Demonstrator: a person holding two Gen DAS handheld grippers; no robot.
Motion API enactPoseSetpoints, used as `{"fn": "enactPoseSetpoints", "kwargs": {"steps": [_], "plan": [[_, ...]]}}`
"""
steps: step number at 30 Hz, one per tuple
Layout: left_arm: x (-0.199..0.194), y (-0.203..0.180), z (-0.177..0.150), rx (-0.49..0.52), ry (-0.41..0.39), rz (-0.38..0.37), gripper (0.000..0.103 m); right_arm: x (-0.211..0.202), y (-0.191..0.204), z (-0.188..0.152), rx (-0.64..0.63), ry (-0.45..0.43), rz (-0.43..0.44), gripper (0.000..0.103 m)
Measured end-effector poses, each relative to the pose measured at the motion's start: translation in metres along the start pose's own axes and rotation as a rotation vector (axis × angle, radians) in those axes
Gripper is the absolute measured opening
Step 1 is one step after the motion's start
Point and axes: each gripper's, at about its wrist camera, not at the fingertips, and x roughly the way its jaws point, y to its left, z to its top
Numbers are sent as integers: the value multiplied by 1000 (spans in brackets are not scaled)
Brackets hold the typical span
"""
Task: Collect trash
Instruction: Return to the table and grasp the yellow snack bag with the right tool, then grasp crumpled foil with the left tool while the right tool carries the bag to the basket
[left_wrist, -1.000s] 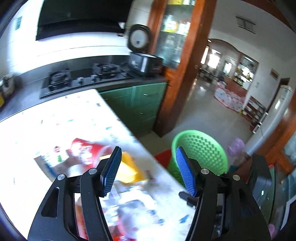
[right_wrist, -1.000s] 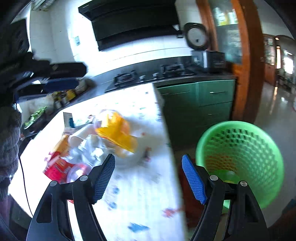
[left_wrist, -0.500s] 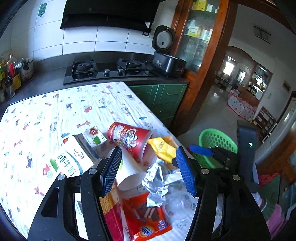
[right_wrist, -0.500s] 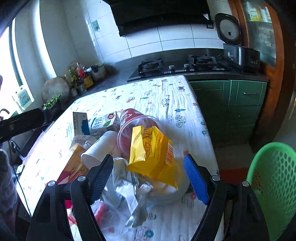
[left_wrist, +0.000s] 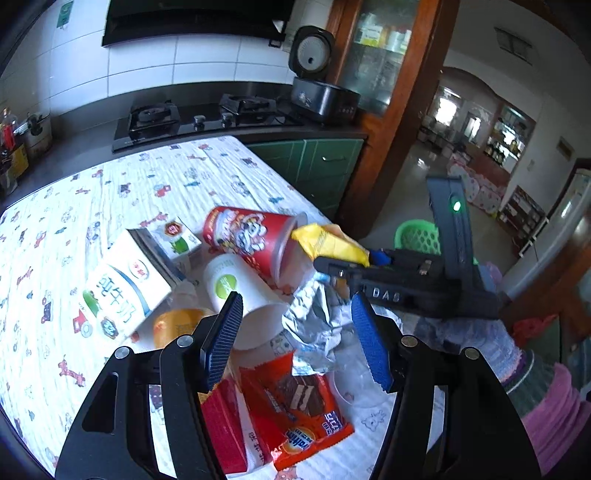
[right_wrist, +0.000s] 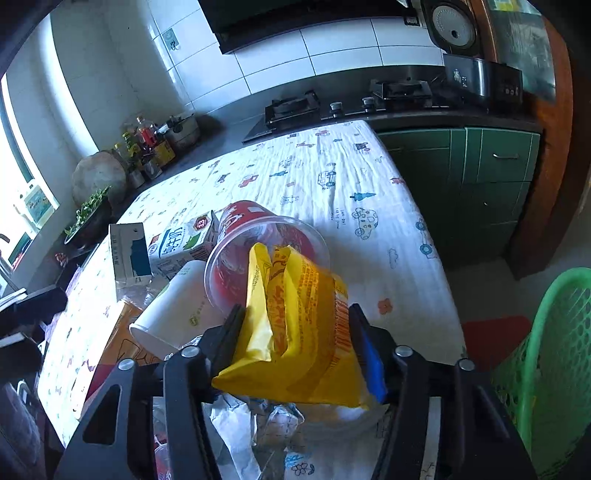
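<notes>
Right wrist view: the right gripper (right_wrist: 295, 341) is closed on a crinkly yellow plastic snack bag (right_wrist: 295, 325), light and soft, best pinched mid-body, near the table's right edge. The left gripper (left_wrist: 295, 334) is held open over the crumpled foil wrapper (left_wrist: 314, 325).

Left gripper (left_wrist: 295, 334): matte black plastic frame with triangular cut-outs in each arm, round silver screws at the joints, and two narrow fingers faced with ribbed blue pads (left_wrist: 371, 347).

Right gripper (right_wrist: 295, 334): same build, with a black frame, silver screws, triangular cut-outs and blue pads (right_wrist: 373, 363). In the left wrist view its side shows black housing with "DAS" in raised lettering and an upright black block carrying a lit green indicator.

Right hand (left_wrist: 476, 334): covered by a pale lilac knitted glove; behind it a striped cuff and a pink sleeve (left_wrist: 554, 402).
</notes>
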Motion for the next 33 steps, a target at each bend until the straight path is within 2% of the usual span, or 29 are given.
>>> {"fn": "enactPoseSetpoints", "kwargs": {"steps": [3, 6, 13, 26, 28, 33], "plan": [[16, -5, -6, 22, 38, -15, 61, -11, -1, 0, 5, -21, 10, 42], [29, -10, -11, 29, 70, -33, 61, -24, -2, -1, 12, -52, 17, 38], [50, -18, -13, 29, 103, -57, 61, -53, -5, -3, 22, -106, 48, 37], [79, -26, 1, 89, 141, -40, 61, -100, -16, -18, 42, -199, 23, 37], [82, -26, 3, 94, 145, -38, 59, -110, -19, -23, 49, -219, 11, 37], [89, -28, 6, 120, 156, -16, 45, -133, -30, -38, 76, -252, -24, 37]]}}
